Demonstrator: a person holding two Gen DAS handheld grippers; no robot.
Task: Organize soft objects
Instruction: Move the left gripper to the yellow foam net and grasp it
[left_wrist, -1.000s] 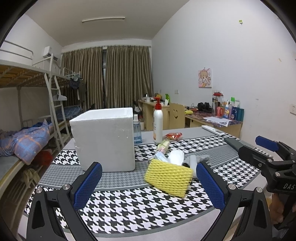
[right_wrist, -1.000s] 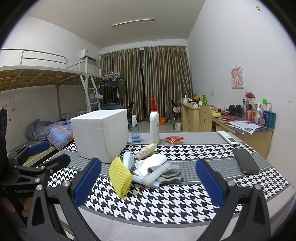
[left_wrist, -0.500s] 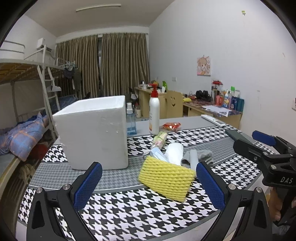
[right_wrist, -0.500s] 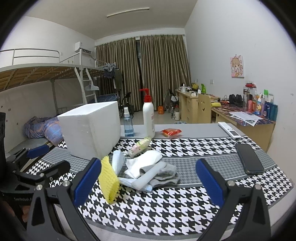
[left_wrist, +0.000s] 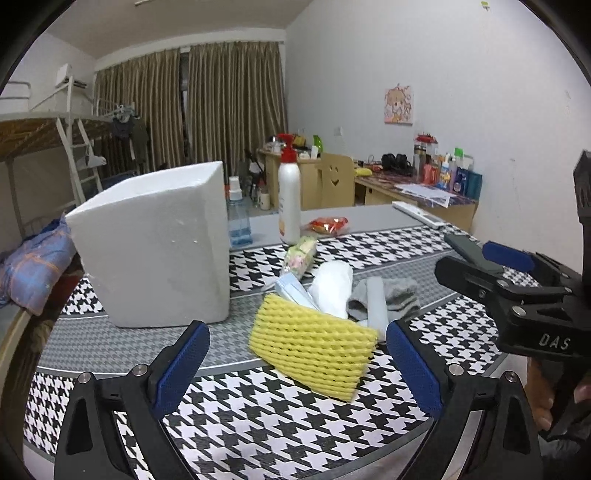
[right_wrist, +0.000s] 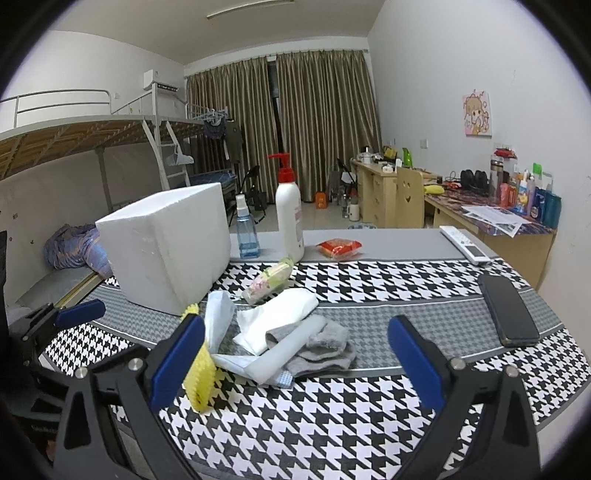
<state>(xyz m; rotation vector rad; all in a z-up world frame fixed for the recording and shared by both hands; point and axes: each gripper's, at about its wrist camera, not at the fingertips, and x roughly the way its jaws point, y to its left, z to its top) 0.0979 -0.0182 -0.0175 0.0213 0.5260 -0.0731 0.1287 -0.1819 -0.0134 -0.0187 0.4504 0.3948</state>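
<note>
Dormitory surroundings frame the scene: a bunk bed (right_wrist: 74, 129) at 9 o'clock, closed curtains (right_wrist: 317, 122) at 12 o'clock, and a cluttered desk (right_wrist: 491, 218) at 2 o'clock. Nearest the cameras, a table carries a houndstooth cloth (right_wrist: 332, 424).

Objects on the cloth, largest first:
1. White foam box (left_wrist: 155, 247), at 10 o'clock in the left wrist view.
2. Pump bottle (right_wrist: 290, 214) with red top, behind the box at 12 o'clock, with a small spray bottle (right_wrist: 246, 230) just beside it.
3. Yellow foam net (left_wrist: 310, 345), standing on edge at the near end of the pile of soft items, its top leaning away from the left camera.
4. White cloth (right_wrist: 275, 317), grey sock (right_wrist: 325, 350) and face mask (right_wrist: 218, 317), overlapping, directly behind the net.
5. Black phone (right_wrist: 508, 308), at 3 o'clock, well apart from the pile.

Left gripper (left_wrist: 295, 369): jaws wide, having just been closing slightly; the yellow foam net shows between the pads, untouched.

Right gripper (right_wrist: 295, 362): jaws wide, nothing held; the grey sock lies beyond the fingertips.
</note>
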